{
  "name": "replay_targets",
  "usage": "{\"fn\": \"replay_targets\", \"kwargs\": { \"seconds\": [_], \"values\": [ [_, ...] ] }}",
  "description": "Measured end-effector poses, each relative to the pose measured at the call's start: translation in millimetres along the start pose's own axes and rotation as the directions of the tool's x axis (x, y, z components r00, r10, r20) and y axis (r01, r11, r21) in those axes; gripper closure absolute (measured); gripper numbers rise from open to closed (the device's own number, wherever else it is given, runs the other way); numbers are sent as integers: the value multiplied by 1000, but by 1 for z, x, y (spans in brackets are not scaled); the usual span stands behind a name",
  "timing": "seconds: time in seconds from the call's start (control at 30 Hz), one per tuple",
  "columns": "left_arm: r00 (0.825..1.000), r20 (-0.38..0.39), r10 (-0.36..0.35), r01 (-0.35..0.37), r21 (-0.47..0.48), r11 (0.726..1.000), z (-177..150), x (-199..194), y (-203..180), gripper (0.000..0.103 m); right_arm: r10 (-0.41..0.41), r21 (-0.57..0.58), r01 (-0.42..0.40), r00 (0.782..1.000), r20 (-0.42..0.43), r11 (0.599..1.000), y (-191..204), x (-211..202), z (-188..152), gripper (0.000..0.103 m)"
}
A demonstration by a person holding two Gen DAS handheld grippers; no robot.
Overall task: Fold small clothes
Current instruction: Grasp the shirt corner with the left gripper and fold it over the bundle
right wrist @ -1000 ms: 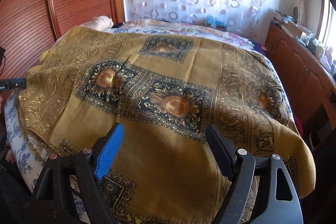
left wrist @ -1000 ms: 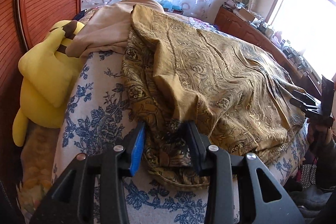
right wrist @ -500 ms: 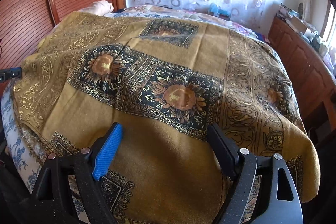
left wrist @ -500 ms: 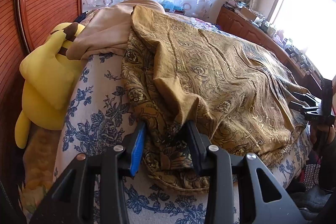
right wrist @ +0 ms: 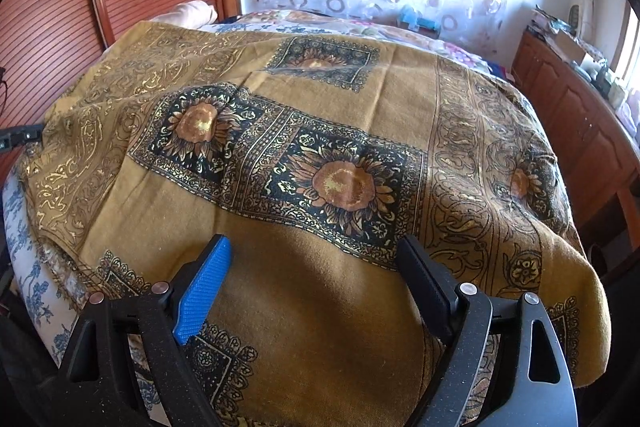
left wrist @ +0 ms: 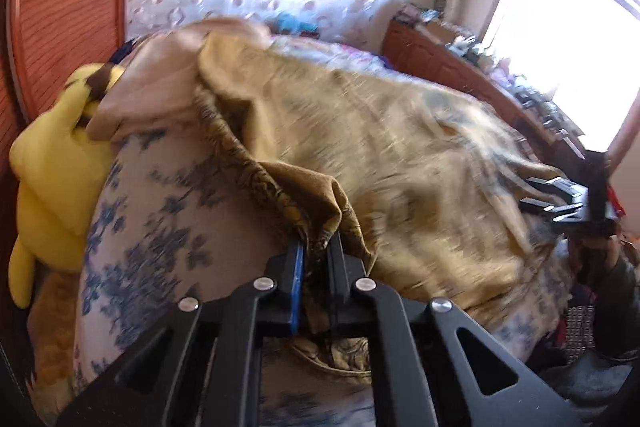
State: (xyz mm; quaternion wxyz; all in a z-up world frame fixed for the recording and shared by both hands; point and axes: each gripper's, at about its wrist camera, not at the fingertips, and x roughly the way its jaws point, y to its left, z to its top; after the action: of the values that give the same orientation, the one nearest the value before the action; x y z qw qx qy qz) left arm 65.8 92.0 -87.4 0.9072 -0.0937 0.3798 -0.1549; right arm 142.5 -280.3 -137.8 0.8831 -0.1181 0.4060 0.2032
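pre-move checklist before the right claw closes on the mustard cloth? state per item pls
1. Left claw pinched on a bunched corner of the mustard cloth: ok.
2. Right claw open, fingers wide: ok.
3. Cloth lies between the right claw's fingers: ok. Whether an edge is in reach to pinch: cannot tell.
4. Cloth flat under the right claw: ok, smooth in the right wrist view.
5. Cloth clear of the beige garment by the yellow plush toy: not ok, its far corner lies against the garment.
6. Left wrist view sharp enough to judge the grip's depth: not ok, blurred.
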Motion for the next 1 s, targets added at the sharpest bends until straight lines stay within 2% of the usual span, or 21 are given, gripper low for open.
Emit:
{"fn": "replay_targets", "kwargs": {
  "seconds": [0.1, 0.3, 0.43, 0.57, 0.73, 0.83, 0.93, 0.97, 1.0],
  "values": [
    [998, 50, -40, 38, 47, 998, 19, -9, -28, 99, -4, 13, 4, 1000, 7, 1000, -1, -2, -1, 17],
    [986, 96, -137, 118, 179, 977, 75, -10, -99, 99, -34, 87, 25, 994, 106, 996, -19, -32, -6, 17],
    [974, 86, -212, 179, 288, 941, 107, 1, -162, 99, -52, 130, 32, 988, 147, 991, -39, -61, -19, 17],
    [960, 40, -277, 242, 376, 894, 134, 24, -228, 99, -84, 167, 55, 981, 174, 984, -60, -91, -35, 18],
    [941, -17, -338, 307, 459, 834, 145, 42, -297, 99, -97, 225, 53, 976, 193, 973, -83, -116, -57, 18],
    [940, -55, -337, 320, 485, 814, 143, 55, -323, 96, -98, 251, 47, 977, 192, 967, -93, -123, -66, 18],
    [941, -85, -326, 324, 497, 805, 139, 72, -338, 89, -104, 261, 52, 976, 190, 964, -99, -127, -73, 18],
    [940, -99, -328, 331, 506, 796, 137, 75, -340, 82, -104, 267, 51, 977, 188, 962, -101, -127, -74, 18],
    [941, -106, -320, 327, 518, 790, 135, 78, -342, 79, -103, 272, 49, 977, 186, 961, -104, -128, -76, 18]
  ]
}}
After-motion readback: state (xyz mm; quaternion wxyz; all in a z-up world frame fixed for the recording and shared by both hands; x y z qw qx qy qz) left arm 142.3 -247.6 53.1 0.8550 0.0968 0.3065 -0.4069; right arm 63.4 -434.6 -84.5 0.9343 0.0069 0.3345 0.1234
